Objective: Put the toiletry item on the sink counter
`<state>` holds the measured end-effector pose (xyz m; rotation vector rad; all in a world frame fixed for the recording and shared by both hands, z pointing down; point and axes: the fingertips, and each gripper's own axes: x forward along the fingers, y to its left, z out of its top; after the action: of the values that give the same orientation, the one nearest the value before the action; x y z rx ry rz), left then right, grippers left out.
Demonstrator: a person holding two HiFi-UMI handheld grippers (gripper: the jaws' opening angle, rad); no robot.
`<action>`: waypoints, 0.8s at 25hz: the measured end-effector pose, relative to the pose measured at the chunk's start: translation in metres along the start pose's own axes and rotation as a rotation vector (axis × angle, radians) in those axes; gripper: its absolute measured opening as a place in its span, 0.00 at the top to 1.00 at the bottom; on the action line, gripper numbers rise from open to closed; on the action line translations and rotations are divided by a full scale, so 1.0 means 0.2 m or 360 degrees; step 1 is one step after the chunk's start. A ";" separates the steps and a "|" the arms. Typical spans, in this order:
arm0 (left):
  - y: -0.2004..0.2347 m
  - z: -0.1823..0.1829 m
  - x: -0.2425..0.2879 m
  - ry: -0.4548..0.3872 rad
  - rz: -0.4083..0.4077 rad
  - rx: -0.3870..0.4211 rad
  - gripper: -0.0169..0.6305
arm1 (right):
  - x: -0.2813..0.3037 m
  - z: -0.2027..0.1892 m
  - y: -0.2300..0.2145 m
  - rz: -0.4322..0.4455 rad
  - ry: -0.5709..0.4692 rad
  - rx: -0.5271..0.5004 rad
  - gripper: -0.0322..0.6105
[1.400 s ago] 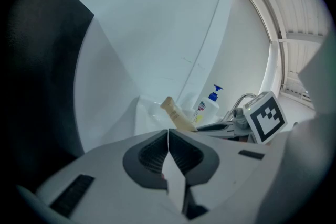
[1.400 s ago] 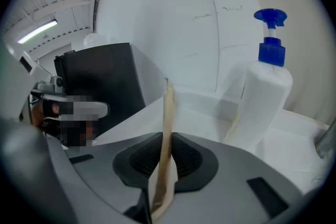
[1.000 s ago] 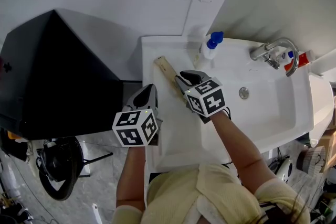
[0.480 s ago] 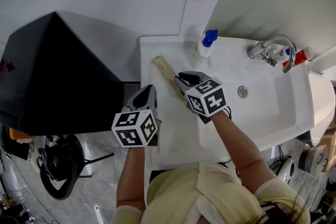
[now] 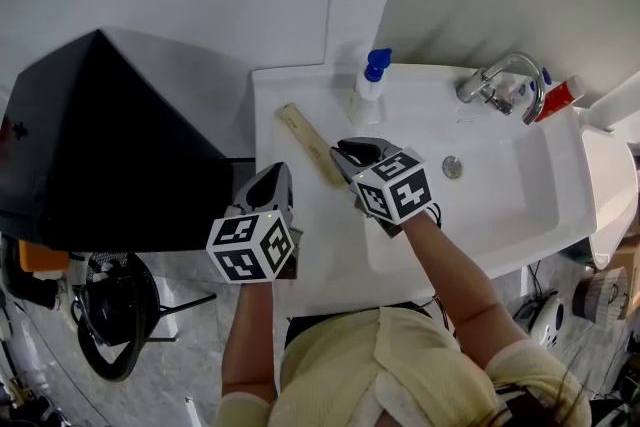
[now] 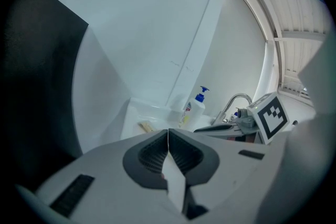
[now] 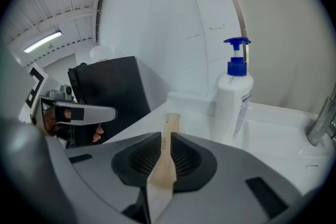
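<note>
A long tan toiletry box slants over the left ledge of the white sink counter. My right gripper is shut on its near end, and in the right gripper view the box sticks out forward between the jaws. Whether its far end touches the ledge I cannot tell. My left gripper hovers at the counter's left edge. Its jaws are shut with nothing between them. From the left gripper view I also see the box.
A white pump bottle with a blue top stands at the back of the ledge, just beyond the box. A chrome faucet and a red tube are at the back right. A large black object lies left of the counter.
The head view has shifted, so the sink sits further left in the picture. Both grippers hold about the same pose, and the right one stays shut on the box.
</note>
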<state>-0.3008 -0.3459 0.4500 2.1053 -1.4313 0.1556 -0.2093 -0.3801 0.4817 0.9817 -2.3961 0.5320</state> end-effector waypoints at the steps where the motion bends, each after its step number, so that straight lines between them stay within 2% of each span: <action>1: -0.01 0.00 -0.01 -0.0005 -0.0001 0.0003 0.91 | -0.02 0.00 0.00 -0.0004 -0.0005 0.0001 0.84; 20: -0.26 -0.09 -0.15 0.0002 -0.0009 0.0086 0.91 | -0.38 -0.15 -0.05 -0.0047 -0.0067 0.0056 0.84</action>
<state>-0.2636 -0.2994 0.4319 2.1521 -1.4351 0.1953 -0.1469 -0.3305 0.4633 1.0517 -2.4129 0.5499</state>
